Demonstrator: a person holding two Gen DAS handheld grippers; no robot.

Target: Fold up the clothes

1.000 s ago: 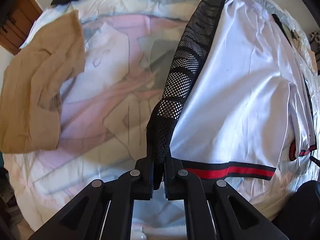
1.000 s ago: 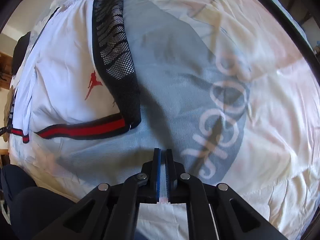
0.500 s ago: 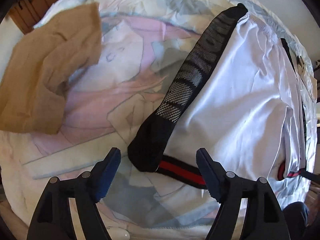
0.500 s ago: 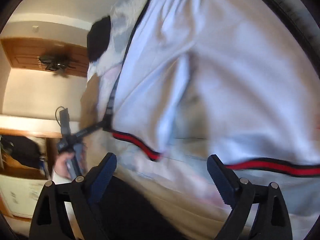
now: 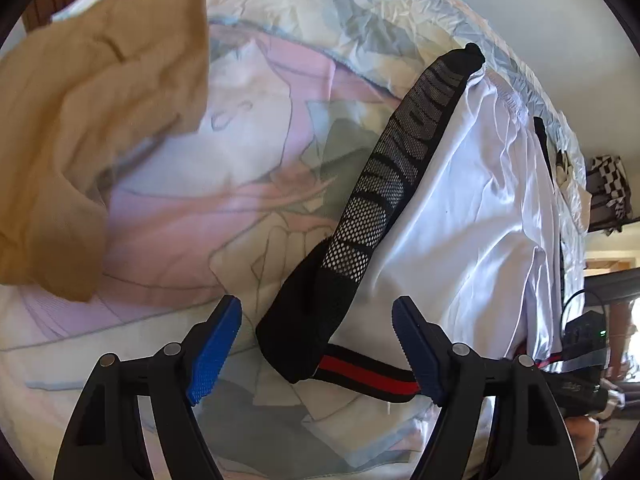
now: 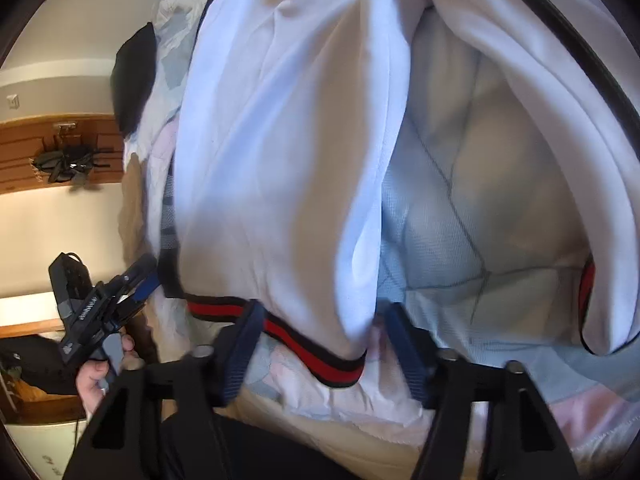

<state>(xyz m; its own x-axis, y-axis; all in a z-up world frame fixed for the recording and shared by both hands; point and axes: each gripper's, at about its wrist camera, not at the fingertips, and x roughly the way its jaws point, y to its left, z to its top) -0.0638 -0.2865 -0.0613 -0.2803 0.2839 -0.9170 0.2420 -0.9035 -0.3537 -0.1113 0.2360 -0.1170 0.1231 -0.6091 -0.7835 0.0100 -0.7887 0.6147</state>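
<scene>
White shorts (image 5: 460, 200) with a black mesh side panel (image 5: 400, 160) and a red-and-black hem band (image 5: 360, 372) lie on the bed. My left gripper (image 5: 316, 308) hovers over the panel's lower corner; its jaws are closing and the corner lies loose between them, untouched. In the right wrist view, my right gripper (image 6: 325, 312) straddles a raised fold of the white shorts (image 6: 280, 140) at the hem band (image 6: 320, 356). Its jaws are closing and the pads do not clamp the cloth. The left gripper (image 6: 146, 276) shows at the left, held by a hand (image 6: 94, 380).
A tan garment (image 5: 80, 140) lies crumpled at the left on the printed bed cover (image 5: 240, 160). A black garment (image 6: 132, 72) sits at the bed's far end. A wooden wall shelf (image 6: 60, 152) is beyond the bed. Dark trousers (image 6: 280, 448) are below the right gripper.
The left gripper let go of the black mesh corner and opened wide. The right gripper swung from the bare bed cover to the shorts' hem, opened, then began narrowing.
</scene>
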